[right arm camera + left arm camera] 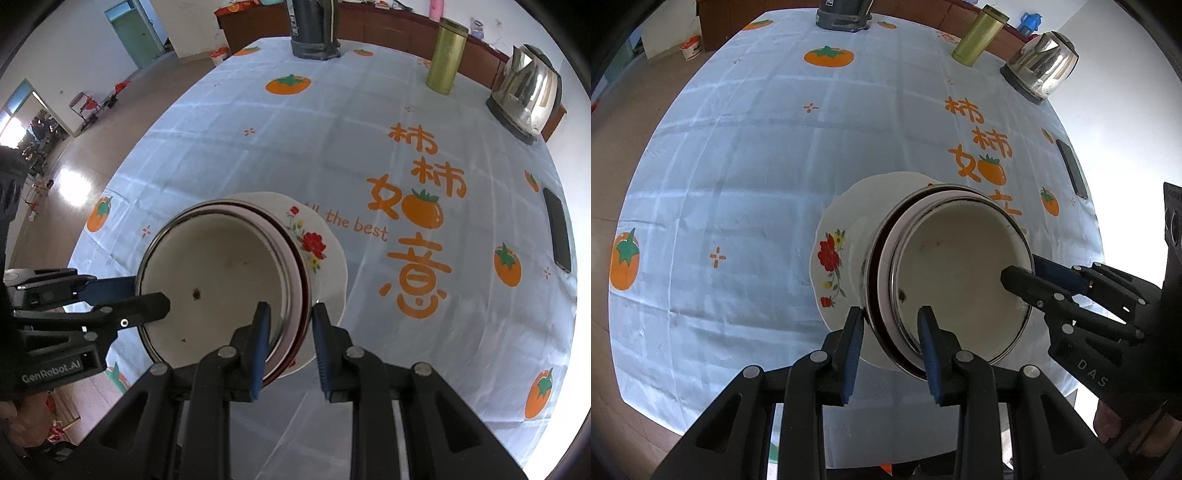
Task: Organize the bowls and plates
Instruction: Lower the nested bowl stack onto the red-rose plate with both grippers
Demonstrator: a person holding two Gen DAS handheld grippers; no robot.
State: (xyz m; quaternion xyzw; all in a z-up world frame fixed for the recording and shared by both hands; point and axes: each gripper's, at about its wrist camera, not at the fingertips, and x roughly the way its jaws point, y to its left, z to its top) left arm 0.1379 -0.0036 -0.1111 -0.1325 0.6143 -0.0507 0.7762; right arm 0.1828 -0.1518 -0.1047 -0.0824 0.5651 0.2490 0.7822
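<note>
White enamel bowl [960, 266]: metal-rimmed, dark specks inside, nested in a second bowl [877, 258] whose dark red edge shows around it; both sit over a plate.
Plate [834, 236]: white, scalloped rim, red flower print, lying flat on the desk under the bowls and showing mostly on one side of them.
Left tool [892, 325]: jaws partly apart, straddling the rims of the nested bowls, one blue pad [929, 332] inside the enamel bowl and the other outside the stack, both pressing the walls between them.
Right tool [290, 323]: jaws narrowly apart, gripping the opposite side of the same rims, one pad [262, 332] inside the bowl and one outside above the plate.
Bowl position: near the middle of the desk's near half, held between both tools; whether the stack rests on the plate or hangs just above it cannot be told.
Desk [738, 166]: covered by a pale blue checked cloth printed with orange persimmons and orange lettering.
Far edge: steel kettle [1039, 64], gold-green canister [979, 35], dark grey appliance base [842, 16].
Right side: dark phone [1071, 168] lying flat.
</note>
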